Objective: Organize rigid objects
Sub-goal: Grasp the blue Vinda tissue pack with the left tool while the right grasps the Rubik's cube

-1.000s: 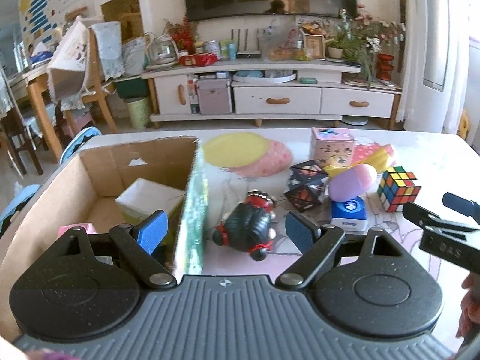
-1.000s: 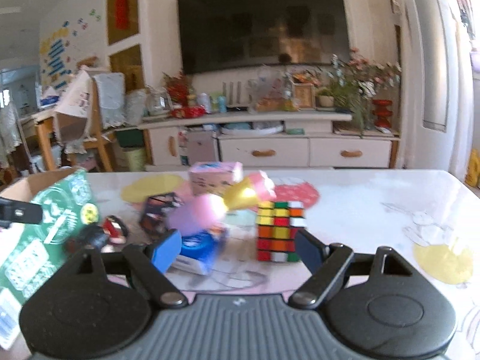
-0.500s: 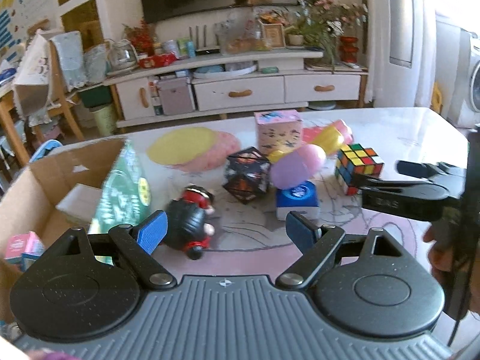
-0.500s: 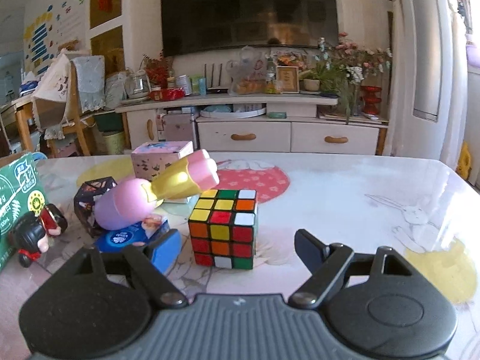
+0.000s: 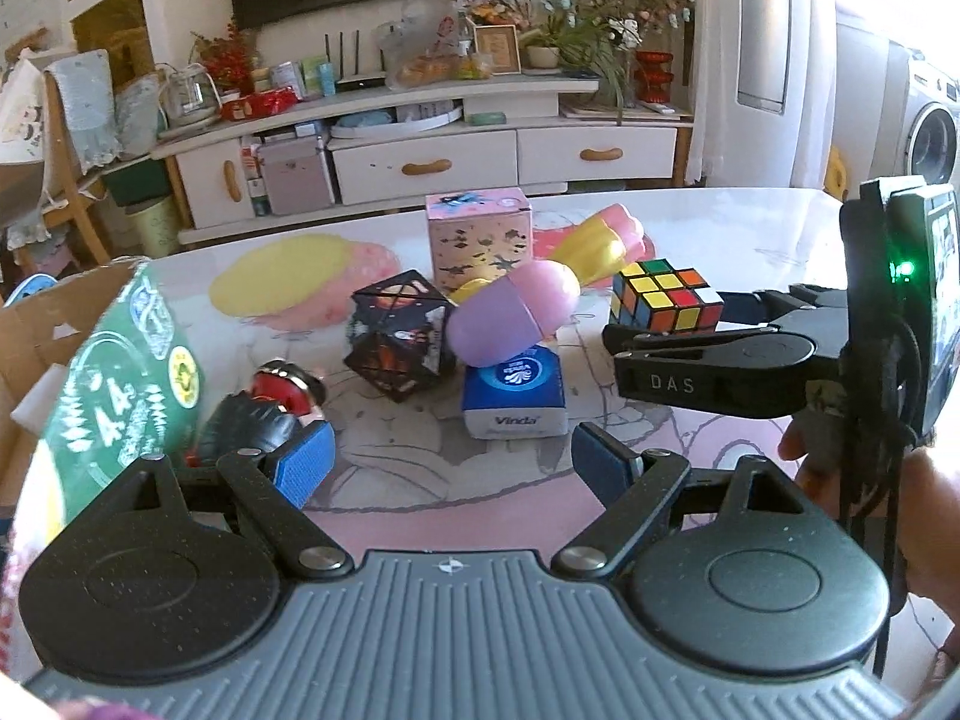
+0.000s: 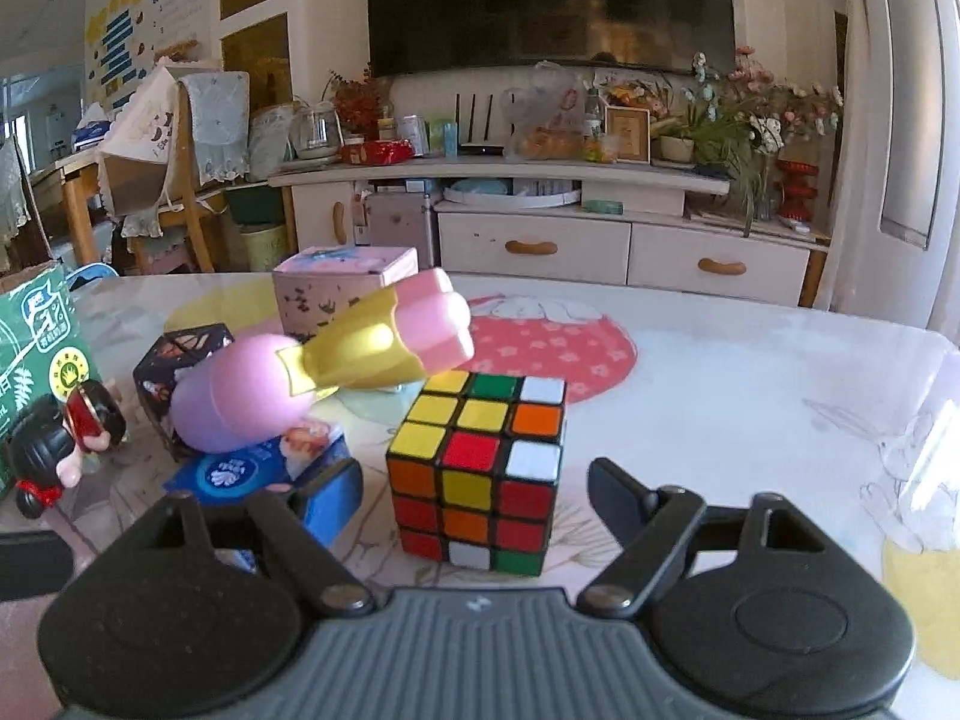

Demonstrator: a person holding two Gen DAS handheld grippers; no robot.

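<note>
A Rubik's cube (image 6: 480, 468) stands on the pale table between the fingers of my right gripper (image 6: 474, 498). Its jaws are closing, and a small gap shows on each side of the cube. In the left wrist view the same cube (image 5: 663, 300) sits at the right, with the right gripper's black fingers beside it. My left gripper (image 5: 450, 462) is open and holds nothing. It hovers low over the table, with a black-haired doll (image 5: 258, 414) lying by its left pad and a blue tissue pack (image 5: 516, 390) just ahead.
A purple and pink toy (image 5: 516, 312) leans on the tissue pack. A black patterned cube (image 5: 396, 342) and a pink box (image 5: 480, 240) stand behind. A green carton (image 5: 120, 372) and a cardboard box (image 5: 30, 330) fill the left. A hand (image 5: 840, 468) holds the right gripper.
Both grippers came forward and lower. The left view swung right, away from the cardboard box. The right jaws narrowed around the Rubik's cube, which now looks larger.
</note>
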